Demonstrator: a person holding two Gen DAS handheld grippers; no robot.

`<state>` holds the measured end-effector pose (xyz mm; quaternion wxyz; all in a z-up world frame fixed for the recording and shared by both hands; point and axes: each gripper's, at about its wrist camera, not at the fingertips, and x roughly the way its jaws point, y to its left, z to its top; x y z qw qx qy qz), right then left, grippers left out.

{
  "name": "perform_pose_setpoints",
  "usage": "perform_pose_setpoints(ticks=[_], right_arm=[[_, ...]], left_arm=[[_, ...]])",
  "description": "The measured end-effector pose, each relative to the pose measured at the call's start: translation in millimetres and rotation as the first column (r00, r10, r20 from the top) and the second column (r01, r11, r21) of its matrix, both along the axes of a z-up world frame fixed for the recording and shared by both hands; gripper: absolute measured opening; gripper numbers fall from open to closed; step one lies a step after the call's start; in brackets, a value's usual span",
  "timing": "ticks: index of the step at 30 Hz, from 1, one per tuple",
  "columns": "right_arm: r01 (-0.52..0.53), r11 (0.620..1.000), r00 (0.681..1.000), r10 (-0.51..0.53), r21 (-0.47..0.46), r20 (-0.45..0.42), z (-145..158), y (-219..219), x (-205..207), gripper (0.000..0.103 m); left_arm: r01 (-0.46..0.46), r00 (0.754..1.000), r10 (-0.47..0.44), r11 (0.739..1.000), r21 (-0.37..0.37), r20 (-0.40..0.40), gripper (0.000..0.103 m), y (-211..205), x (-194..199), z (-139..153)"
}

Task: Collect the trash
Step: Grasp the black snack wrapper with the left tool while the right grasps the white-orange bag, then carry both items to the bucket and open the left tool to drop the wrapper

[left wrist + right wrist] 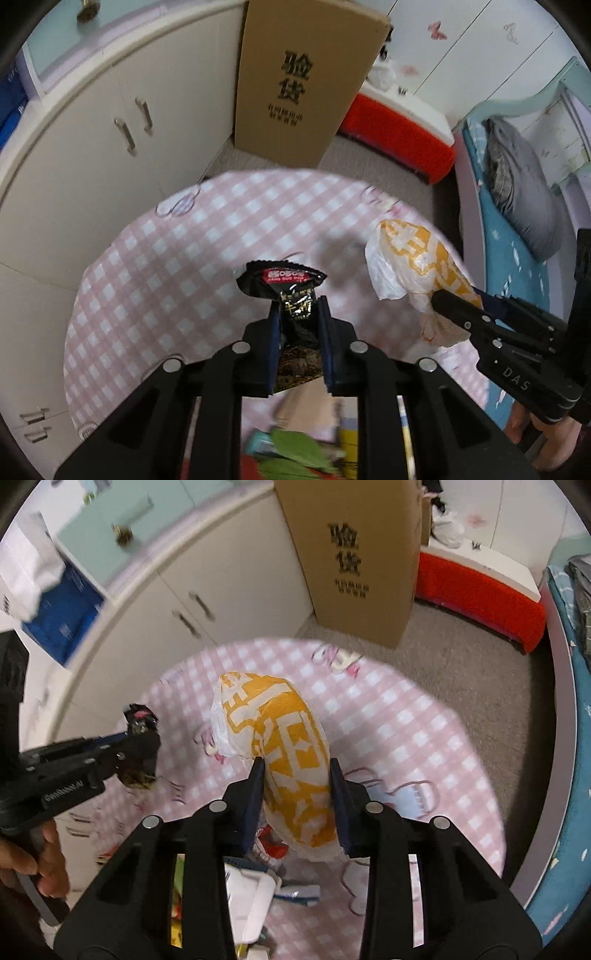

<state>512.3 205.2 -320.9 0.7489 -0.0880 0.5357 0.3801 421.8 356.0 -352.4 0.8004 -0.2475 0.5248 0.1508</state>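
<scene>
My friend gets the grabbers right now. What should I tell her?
Left gripper: shut on the crinkly black snack wrapper, lifted off the pink checked tablecloth.
Right gripper: shut on the white and orange plastic bag.
Done: both pieces picked up.
Left: drop them off; no bin is in view. More litter lies at the near edge of the cloth.

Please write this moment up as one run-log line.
left gripper: shut on black wrapper | right gripper: shut on yellow bag | both above checked tablecloth
</scene>
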Motion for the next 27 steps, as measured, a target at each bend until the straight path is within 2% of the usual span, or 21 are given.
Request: perform_pose_setpoints(ticks=[4,7,10,13,20,27], right_arm=[[0.051,0.995,0.999,-0.051,0.086,-0.004,33.0,-48.3,13.5,0.033],[0.092,0.989,0.996,-0.092,0.118,-0.003,51.5,-92.8,23.8,0.033],[0.138,0.983,0.990,-0.139,0.124,0.003,62.6,-140.2,34.3,0.033],[0.197,0.972,0.980,-0.201,0.124,0.015,69.1,-198.2,43.6,0.033],[0.343,0.936,0.938,-0.346,0.081,0.016,59.1,-323.2,49.2,0.033],[0.485,0.875,0.875,-0.484,0.012,-0.026,28.8,-430.1,33.9,0.033]], left_arm=[[0.015,0.998,-0.016,1.000,0.013,0.065,0.018,-42.9,11.3,36.4],[0.053,0.993,-0.055,0.998,0.020,0.101,0.018,-90.2,26.6,59.7],[0.097,0.988,-0.099,0.995,0.018,0.115,0.018,-134.5,40.3,71.9],[0.165,0.980,-0.165,0.986,0.006,0.115,0.018,-195.8,61.5,75.4],[0.319,0.946,-0.315,0.947,-0.041,0.076,0.018,-319.3,94.8,54.7],[0.466,0.882,-0.470,0.879,-0.097,-0.022,0.018,-428.3,113.7,15.1]])
